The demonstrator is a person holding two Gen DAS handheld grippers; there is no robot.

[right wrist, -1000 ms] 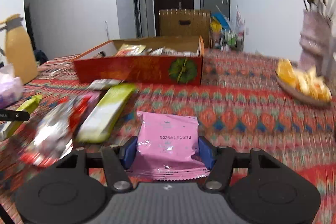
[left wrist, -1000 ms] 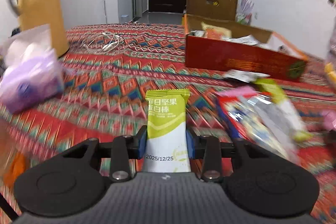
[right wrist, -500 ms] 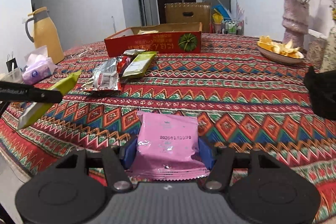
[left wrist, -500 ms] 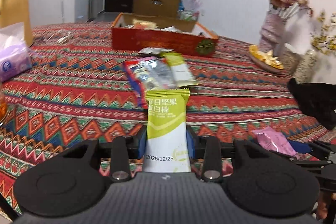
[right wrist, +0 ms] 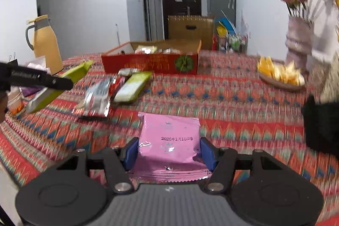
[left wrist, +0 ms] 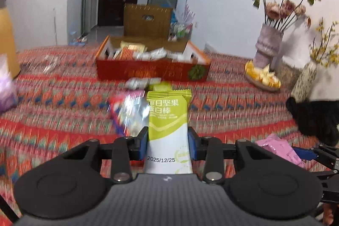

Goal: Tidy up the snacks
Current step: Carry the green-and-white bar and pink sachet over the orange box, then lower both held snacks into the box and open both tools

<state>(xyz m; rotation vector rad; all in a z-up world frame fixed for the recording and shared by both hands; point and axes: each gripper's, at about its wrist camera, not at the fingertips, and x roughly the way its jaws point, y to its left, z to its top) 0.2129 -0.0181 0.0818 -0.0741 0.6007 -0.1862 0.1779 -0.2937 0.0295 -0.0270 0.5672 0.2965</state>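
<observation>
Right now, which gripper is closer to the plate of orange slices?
Right. The right gripper is nearer the plate; the left gripper sits farther away on the other side.

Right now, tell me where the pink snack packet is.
The pink snack packet is clamped in the right hand-held gripper, held above the patterned tablecloth at the near edge, with the red snack box far ahead.
</observation>
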